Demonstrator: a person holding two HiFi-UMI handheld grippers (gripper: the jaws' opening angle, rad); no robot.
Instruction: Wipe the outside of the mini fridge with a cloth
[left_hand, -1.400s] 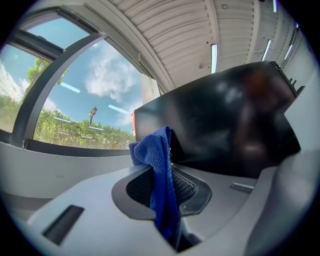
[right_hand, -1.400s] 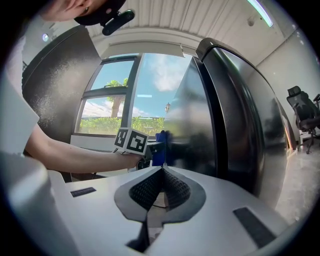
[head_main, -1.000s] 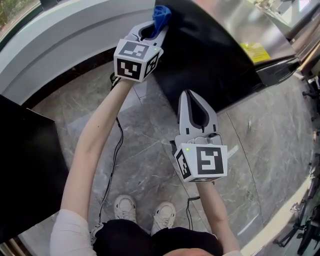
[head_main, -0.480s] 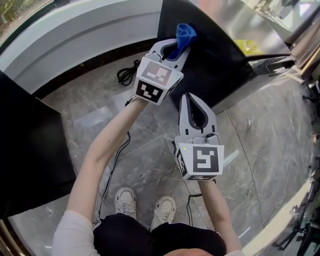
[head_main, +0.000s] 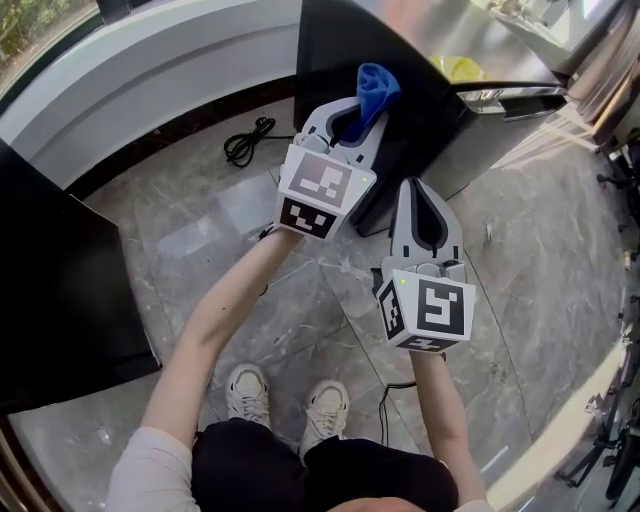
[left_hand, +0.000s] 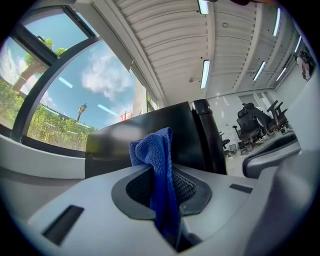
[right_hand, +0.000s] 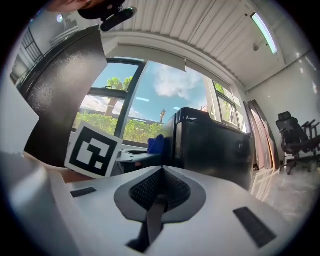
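From above, the black fridge (head_main: 420, 130) stands on grey marbled floor (head_main: 200, 240), with open floor along its near side and a cable (head_main: 250, 140) coiled to the left. The left gripper (head_main: 358, 110) is clamped on a blue cloth (head_main: 376, 85), held up at the fridge's side. Its own view shows nubby terry bunched upright between ribbed pads. The right gripper (head_main: 415, 188), jaws together on nothing in its view, faces the fridge's glossy, square-edged wall.
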